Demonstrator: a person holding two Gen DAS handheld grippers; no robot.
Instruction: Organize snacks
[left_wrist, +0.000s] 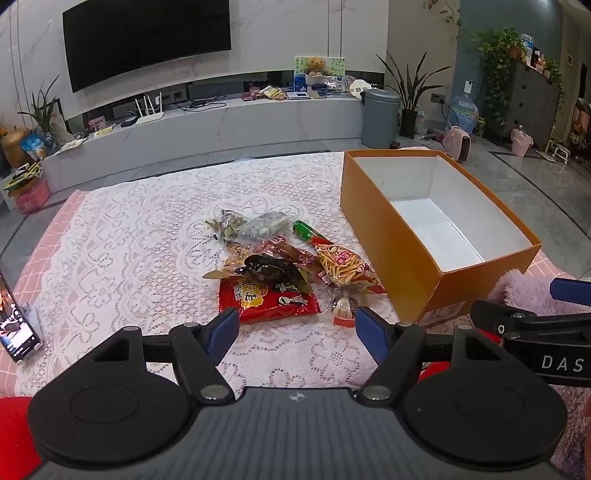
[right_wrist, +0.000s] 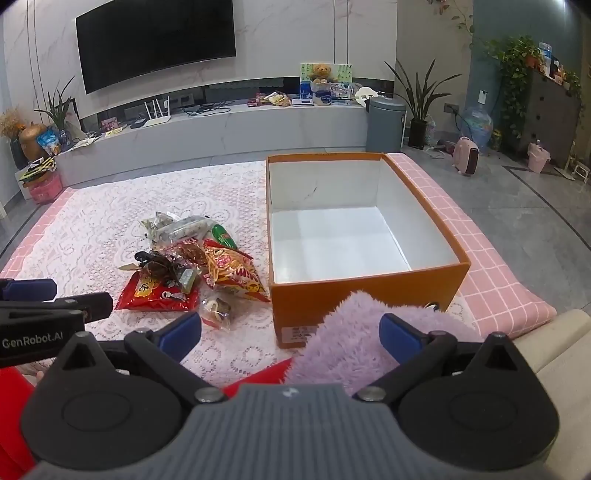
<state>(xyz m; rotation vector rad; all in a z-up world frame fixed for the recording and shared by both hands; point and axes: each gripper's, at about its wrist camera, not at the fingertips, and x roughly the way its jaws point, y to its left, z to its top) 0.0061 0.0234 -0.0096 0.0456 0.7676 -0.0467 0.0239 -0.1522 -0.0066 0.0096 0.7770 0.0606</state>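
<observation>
Snack packets (left_wrist: 280, 266), a loose crinkly heap of red, orange and clear wrappers, lie on the white lace tablecloth (left_wrist: 129, 240) just left of the open orange cardboard box (right_wrist: 365, 291). Only the left wrist view catches a lit phone (left_wrist: 16, 325) at the table's edge. Right wrist view looks into the box: white inside, bare floor. Left gripper (left_wrist: 297, 328) and right gripper (right_wrist: 291, 332) both hover with jaws spread, gripping nothing.
</observation>
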